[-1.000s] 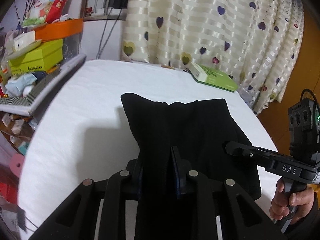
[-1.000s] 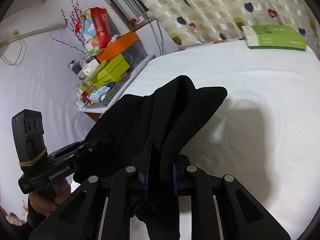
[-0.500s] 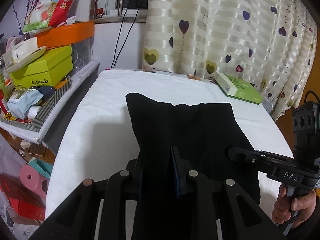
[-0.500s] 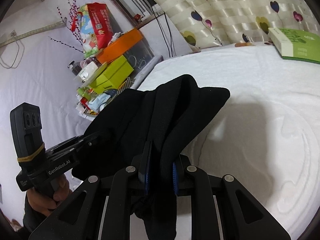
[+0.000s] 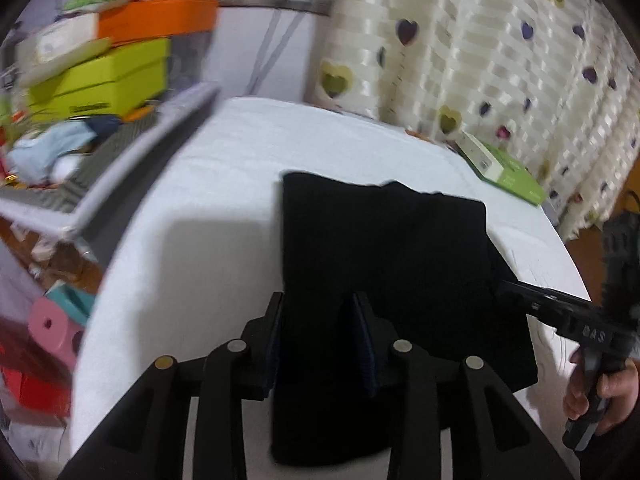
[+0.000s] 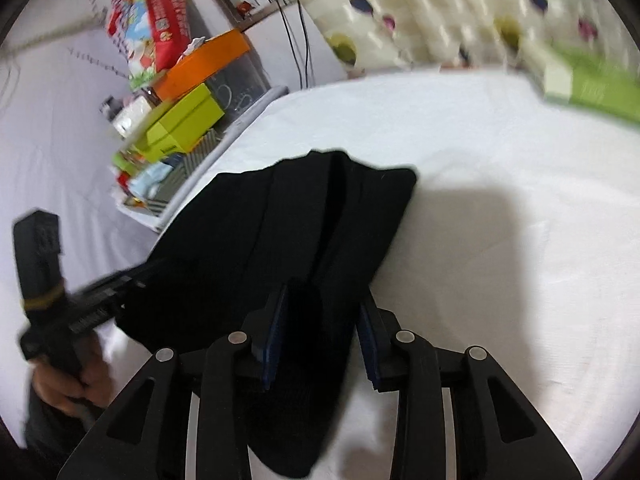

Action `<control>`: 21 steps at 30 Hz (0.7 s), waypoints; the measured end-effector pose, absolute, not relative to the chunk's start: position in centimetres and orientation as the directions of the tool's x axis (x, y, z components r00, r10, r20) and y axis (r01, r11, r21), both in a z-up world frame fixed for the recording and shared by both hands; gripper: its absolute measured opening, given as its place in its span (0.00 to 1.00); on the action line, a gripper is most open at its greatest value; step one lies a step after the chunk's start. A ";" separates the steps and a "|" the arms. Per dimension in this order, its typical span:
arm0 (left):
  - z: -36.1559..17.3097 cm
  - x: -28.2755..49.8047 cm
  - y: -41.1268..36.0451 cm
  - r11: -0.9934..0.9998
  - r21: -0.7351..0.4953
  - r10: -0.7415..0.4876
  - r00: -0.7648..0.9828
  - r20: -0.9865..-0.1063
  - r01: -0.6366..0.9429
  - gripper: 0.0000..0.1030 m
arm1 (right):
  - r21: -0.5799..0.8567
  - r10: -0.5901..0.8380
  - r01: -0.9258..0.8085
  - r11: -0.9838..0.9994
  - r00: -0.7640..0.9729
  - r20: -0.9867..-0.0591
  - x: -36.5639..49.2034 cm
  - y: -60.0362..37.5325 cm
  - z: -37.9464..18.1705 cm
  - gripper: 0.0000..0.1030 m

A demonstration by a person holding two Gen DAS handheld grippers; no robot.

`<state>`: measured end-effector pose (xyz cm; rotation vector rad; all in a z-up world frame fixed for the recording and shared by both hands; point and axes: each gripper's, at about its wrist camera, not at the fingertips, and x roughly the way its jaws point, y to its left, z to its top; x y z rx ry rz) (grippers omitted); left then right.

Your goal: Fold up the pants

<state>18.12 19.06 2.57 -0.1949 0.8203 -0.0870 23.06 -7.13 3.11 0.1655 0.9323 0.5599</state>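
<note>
The black pants lay on the white-covered worktop, extending from frame bottom toward centre. The left gripper and right gripper stood side by side, each partly open with near-edge fabric between its jaws.
</note>
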 end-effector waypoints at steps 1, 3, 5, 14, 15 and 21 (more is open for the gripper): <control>3.1 17.4 19.2 0.981 -0.193 -0.131 0.695 -0.706 -0.011 0.35 | 0.334 0.503 -0.393 0.856 0.492 -0.710 22.3 -7.2 3.7 0.34; 3.8 16.1 19.1 0.983 -0.182 -0.119 0.716 -0.688 -0.011 0.35 | 0.296 0.495 -0.420 0.858 0.524 -0.693 20.9 -7.1 4.7 0.34; 4.2 14.9 18.4 0.986 -0.169 -0.120 0.732 -0.670 0.007 0.35 | 0.275 0.506 -0.451 0.849 0.546 -0.668 19.4 -7.0 5.4 0.34; 1.6 14.1 15.7 0.999 -0.035 -0.044 0.729 -0.684 0.027 0.35 | 0.201 0.455 -0.469 0.860 0.528 -0.717 18.6 -5.1 2.5 0.25; 1.8 14.1 15.7 0.999 -0.036 -0.040 0.727 -0.686 0.021 0.35 | 0.215 0.450 -0.449 0.868 0.523 -0.724 18.7 -5.4 2.7 0.25; 3.4 10.7 15.3 0.998 -0.043 0.003 0.733 -0.680 -0.044 0.35 | 0.208 0.466 -0.469 0.858 0.542 -0.700 15.3 -6.7 5.2 0.26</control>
